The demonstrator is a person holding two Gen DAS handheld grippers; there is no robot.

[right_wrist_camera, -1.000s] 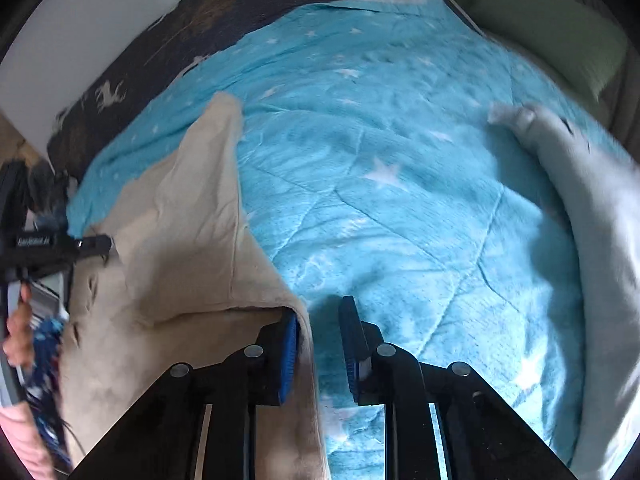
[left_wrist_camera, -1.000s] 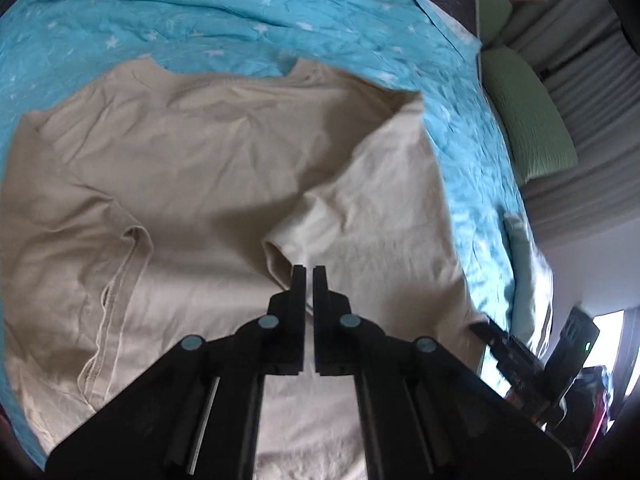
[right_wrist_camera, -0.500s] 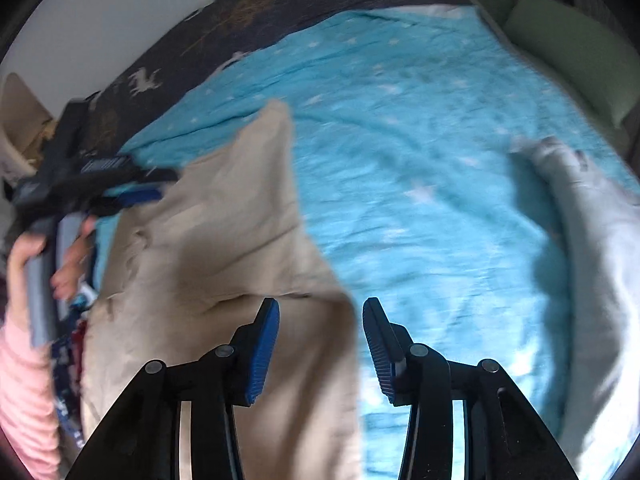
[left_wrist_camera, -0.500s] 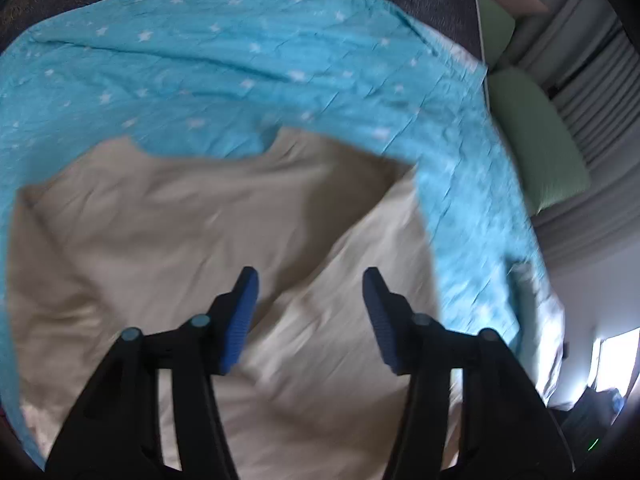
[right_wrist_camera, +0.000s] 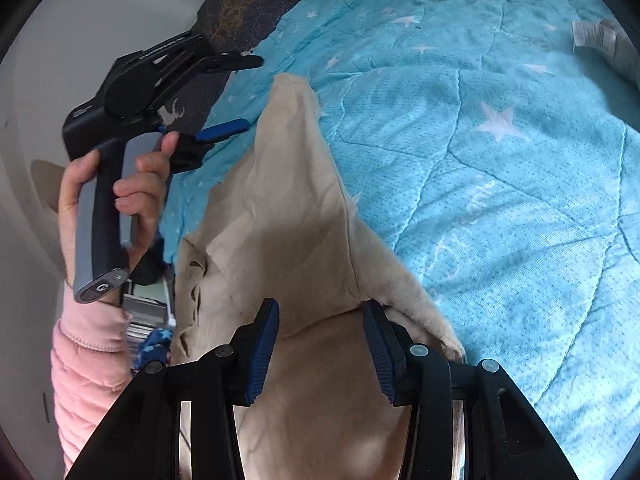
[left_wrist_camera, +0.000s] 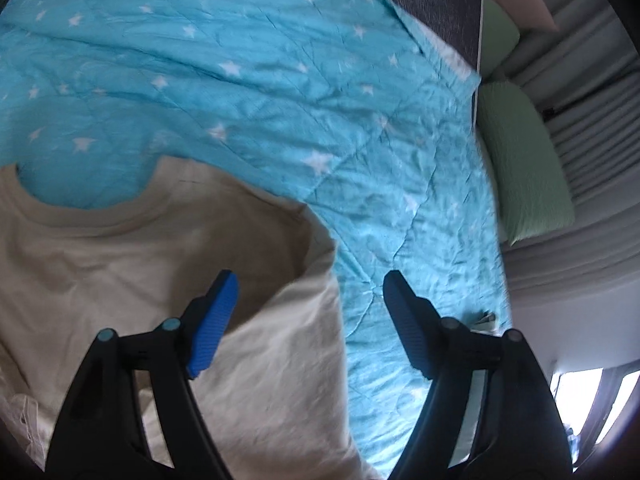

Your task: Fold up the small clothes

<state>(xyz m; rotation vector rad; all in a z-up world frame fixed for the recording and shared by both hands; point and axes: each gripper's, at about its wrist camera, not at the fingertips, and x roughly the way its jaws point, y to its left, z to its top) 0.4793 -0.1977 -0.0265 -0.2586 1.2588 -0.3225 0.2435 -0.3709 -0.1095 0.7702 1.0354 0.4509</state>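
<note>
A beige T-shirt (left_wrist_camera: 120, 264) lies on a turquoise star-print quilt (left_wrist_camera: 280, 92), its right side folded over onto its body. My left gripper (left_wrist_camera: 308, 284) is open and empty, raised above the folded edge near the shoulder. The shirt also shows in the right wrist view (right_wrist_camera: 280, 208). My right gripper (right_wrist_camera: 320, 312) is open and empty, just above the shirt's lower folded part. The left gripper (right_wrist_camera: 236, 92) shows there too, held in a hand above the shirt's far end, jaws apart.
A green pillow (left_wrist_camera: 520, 160) lies beyond the quilt's right edge by a grey ribbed wall. A grey garment (right_wrist_camera: 616, 44) lies on the quilt at the far right. A dark patterned sheet (right_wrist_camera: 240, 4) borders the quilt.
Both grippers were shut on the shirt a second ago; they opened, let the folded side drop onto the shirt, and lifted away from it.
</note>
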